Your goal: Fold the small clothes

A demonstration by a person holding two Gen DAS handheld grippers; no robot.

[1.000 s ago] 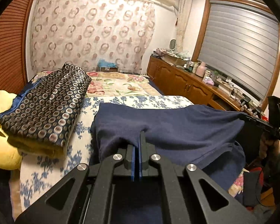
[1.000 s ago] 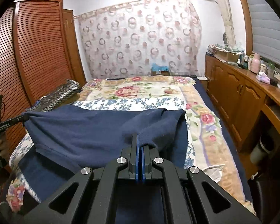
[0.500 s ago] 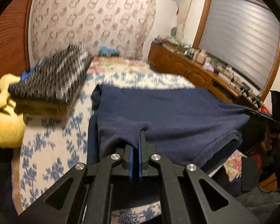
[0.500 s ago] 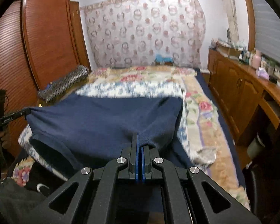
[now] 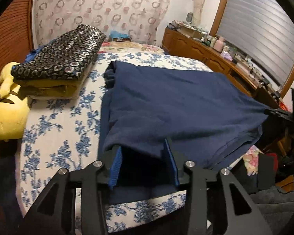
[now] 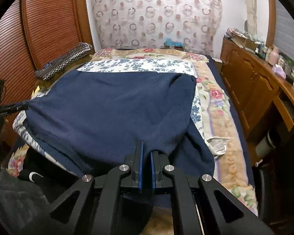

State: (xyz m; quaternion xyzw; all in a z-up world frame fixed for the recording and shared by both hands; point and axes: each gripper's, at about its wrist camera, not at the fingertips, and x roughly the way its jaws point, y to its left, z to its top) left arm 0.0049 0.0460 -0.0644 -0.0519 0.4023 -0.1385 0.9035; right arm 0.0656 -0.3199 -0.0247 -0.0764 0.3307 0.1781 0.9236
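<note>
Left wrist view: left gripper opening, blue pads standing apart with the near corner of the navy garment draped over and between them, no longer pinched. Garment spread flat across the blue-flowered sheet at the near end of the bed, doubled over on itself, far edge bunched beside the folded patterned blanket on the left. Yellow plush toy at the far left. Right corner pulled taut toward the right gripper at the right edge.

Right wrist view: right gripper just beginning to part, narrow slit between the pads, cloth edge lying in that slit but seemingly barely pressed. Left corner stretched out to the left gripper at the left edge.

Judged soft, limp knit, light, not slippery, prone to sag and wrinkle once released. Best taken at corners or hem edges, both layers pinched together, kept taut between hands
</note>
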